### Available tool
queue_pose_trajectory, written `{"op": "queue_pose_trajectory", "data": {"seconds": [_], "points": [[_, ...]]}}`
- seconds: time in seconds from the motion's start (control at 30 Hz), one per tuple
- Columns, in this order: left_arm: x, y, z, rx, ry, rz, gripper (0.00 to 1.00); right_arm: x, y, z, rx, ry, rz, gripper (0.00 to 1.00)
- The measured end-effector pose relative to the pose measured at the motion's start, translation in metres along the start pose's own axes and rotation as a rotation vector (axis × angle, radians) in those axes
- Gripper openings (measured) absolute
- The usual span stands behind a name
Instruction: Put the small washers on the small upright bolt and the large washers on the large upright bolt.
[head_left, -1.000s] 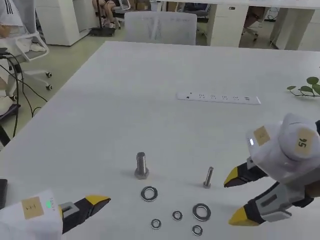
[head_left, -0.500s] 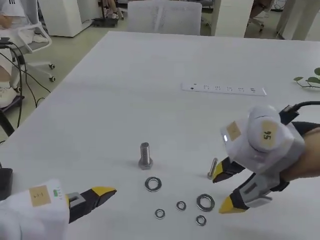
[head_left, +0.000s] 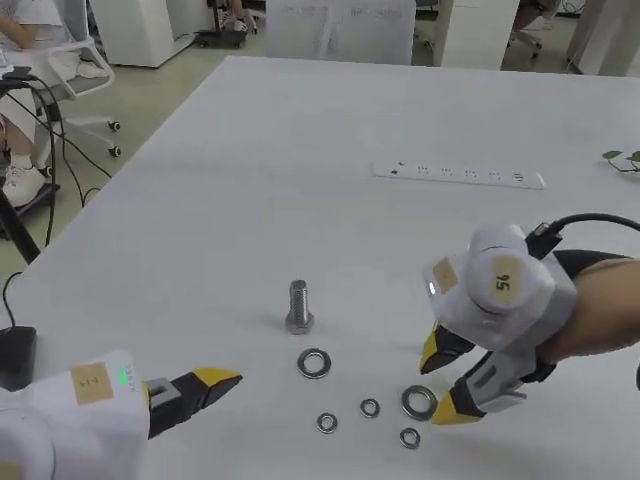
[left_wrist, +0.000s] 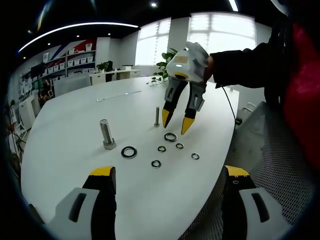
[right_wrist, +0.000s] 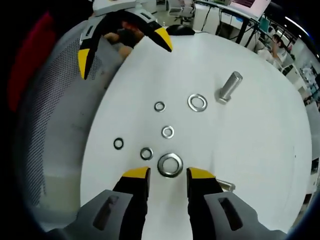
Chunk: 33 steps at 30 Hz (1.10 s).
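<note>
A large bolt (head_left: 299, 305) (left_wrist: 106, 135) (right_wrist: 229, 87) stands head-down on the white table (head_left: 300, 180). The small upright bolt (left_wrist: 157, 116) stands just behind my right gripper. One large washer (head_left: 314, 362) lies in front of the large bolt. The other large washer (head_left: 419, 402) (right_wrist: 170, 165) lies right below my right gripper (head_left: 440, 385) (right_wrist: 168, 175), which is open with a tip on each side of it. Several small washers (head_left: 369, 407) (right_wrist: 168, 132) lie scattered close by. My left gripper (head_left: 215, 385) (left_wrist: 169, 175) hangs wide open near the front edge, holding nothing.
A white power strip (head_left: 460, 176) lies across the far half of the table. Green plant leaves (head_left: 625, 160) show at the right edge. A black object (head_left: 15, 355) sits at the table's left front corner. An office chair (head_left: 340, 25) stands beyond the far end.
My right gripper has moved left and down, from beside the small bolt to over the right-hand large washer. The left gripper has hardly moved; the head camera has shifted.
</note>
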<state>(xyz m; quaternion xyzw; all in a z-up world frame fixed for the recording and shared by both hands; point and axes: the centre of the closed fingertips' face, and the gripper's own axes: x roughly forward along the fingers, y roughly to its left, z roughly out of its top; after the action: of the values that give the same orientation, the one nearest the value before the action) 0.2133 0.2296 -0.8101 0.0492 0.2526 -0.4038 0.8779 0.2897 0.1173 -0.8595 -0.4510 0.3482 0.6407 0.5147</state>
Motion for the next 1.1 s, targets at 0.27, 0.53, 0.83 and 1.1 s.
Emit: {"op": "queue_pose_trajectory", "data": {"seconds": [0.27, 0.53, 0.83, 1.1], "points": [[0.0, 0.001, 0.001, 0.0, -0.004, 0.002, 0.87, 0.006, 0.0, 0.001, -0.01, 0.01, 0.012, 0.3], [-0.001, 0.002, 0.002, 0.0, -0.009, 0.005, 0.87, 0.008, -0.003, -0.001, -0.033, 0.035, 0.0, 0.28], [-0.002, 0.004, 0.001, -0.005, -0.016, 0.009, 0.86, 0.014, -0.003, 0.0, -0.055, 0.054, -0.003, 0.27], [-0.001, 0.003, 0.002, -0.004, -0.017, 0.009, 0.86, 0.017, -0.004, -0.005, -0.075, 0.083, -0.01, 0.26]]}}
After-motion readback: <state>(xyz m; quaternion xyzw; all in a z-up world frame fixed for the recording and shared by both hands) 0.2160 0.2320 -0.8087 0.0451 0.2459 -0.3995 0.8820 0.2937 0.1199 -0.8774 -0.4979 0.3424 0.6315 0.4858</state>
